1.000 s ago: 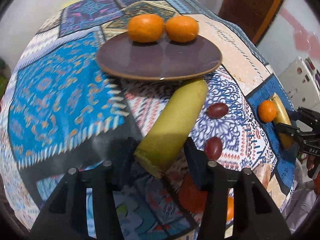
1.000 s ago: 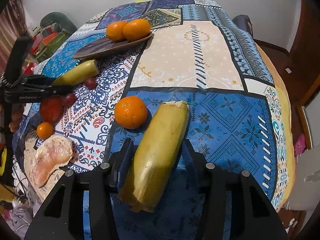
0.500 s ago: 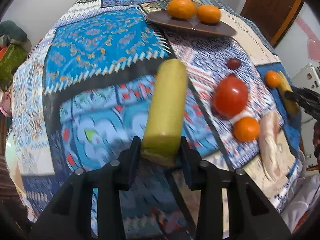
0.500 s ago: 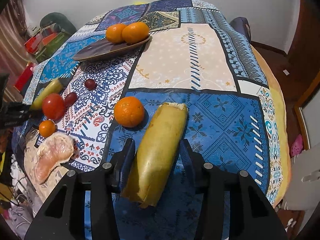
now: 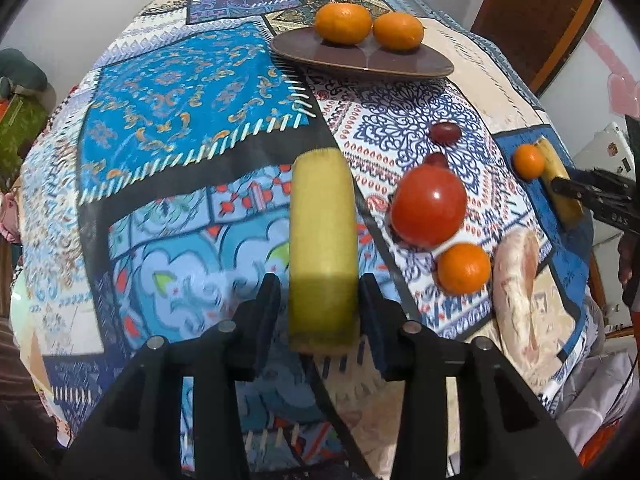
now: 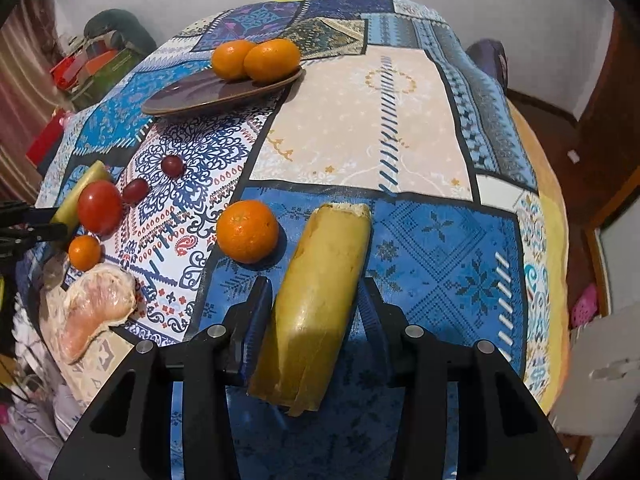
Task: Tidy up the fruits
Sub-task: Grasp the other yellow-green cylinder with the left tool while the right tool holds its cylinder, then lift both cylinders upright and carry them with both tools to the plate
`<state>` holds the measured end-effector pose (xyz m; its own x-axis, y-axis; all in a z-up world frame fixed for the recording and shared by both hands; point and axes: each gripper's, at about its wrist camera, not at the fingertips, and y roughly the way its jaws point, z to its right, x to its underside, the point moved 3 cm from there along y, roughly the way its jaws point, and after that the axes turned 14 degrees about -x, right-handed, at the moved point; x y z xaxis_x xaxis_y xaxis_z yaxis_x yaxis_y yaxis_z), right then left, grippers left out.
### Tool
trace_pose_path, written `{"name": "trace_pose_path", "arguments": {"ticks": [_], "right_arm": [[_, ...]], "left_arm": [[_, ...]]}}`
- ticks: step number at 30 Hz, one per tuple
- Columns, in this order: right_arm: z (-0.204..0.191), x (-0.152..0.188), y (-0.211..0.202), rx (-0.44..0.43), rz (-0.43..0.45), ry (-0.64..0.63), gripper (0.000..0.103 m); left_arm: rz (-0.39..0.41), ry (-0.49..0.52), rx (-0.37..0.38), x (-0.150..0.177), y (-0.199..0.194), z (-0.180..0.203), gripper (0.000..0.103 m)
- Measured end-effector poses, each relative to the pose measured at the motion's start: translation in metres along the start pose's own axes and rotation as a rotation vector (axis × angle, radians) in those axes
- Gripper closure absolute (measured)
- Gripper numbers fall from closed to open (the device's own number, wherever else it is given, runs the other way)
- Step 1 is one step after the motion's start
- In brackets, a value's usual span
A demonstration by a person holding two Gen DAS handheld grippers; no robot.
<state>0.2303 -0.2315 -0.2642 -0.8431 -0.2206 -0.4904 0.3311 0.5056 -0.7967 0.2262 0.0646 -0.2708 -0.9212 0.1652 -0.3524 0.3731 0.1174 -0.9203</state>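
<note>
My left gripper (image 5: 320,304) straddles the near end of a green-yellow banana piece (image 5: 322,236) that lies on the patterned cloth; small gaps show on both sides. My right gripper (image 6: 316,312) straddles a yellow banana piece (image 6: 320,288) lying on a blue patch, with gaps at both pads. An orange (image 6: 247,230) sits just left of that piece. A brown plate (image 5: 360,58) at the far side holds two oranges (image 5: 343,23). A tomato (image 5: 428,206), a small orange (image 5: 464,268), two grapes (image 5: 445,132) and a peeled citrus segment (image 5: 516,276) lie between the grippers.
The round table (image 6: 400,128) drops off at its right edge (image 6: 554,280). Clutter and boxes (image 6: 100,64) stand past the far left edge. A wooden door (image 5: 532,16) is behind the table.
My left gripper carried the green banana piece back from beside the plate toward the near left of the table, and its jaws now stand wider. The right gripper barely moved.
</note>
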Motion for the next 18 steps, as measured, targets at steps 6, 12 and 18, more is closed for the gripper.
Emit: {"name": "trace_pose_path", "arguments": {"ticks": [6, 12, 18], "right_arm": [[0.005, 0.001, 0.006, -0.054, -0.014, 0.065, 0.061], [0.004, -0.003, 0.013, -0.034, -0.005, 0.051, 0.062], [0.005, -0.003, 0.005, -0.034, 0.037, 0.070, 0.064]], "left_arm": [[-0.005, -0.008, 0.008, -0.021, 0.021, 0.004, 0.062], [0.026, -0.044, 0.013, -0.035, 0.029, 0.002, 0.066], [0.068, -0.075, -0.020, -0.036, 0.010, -0.007, 0.066]]}}
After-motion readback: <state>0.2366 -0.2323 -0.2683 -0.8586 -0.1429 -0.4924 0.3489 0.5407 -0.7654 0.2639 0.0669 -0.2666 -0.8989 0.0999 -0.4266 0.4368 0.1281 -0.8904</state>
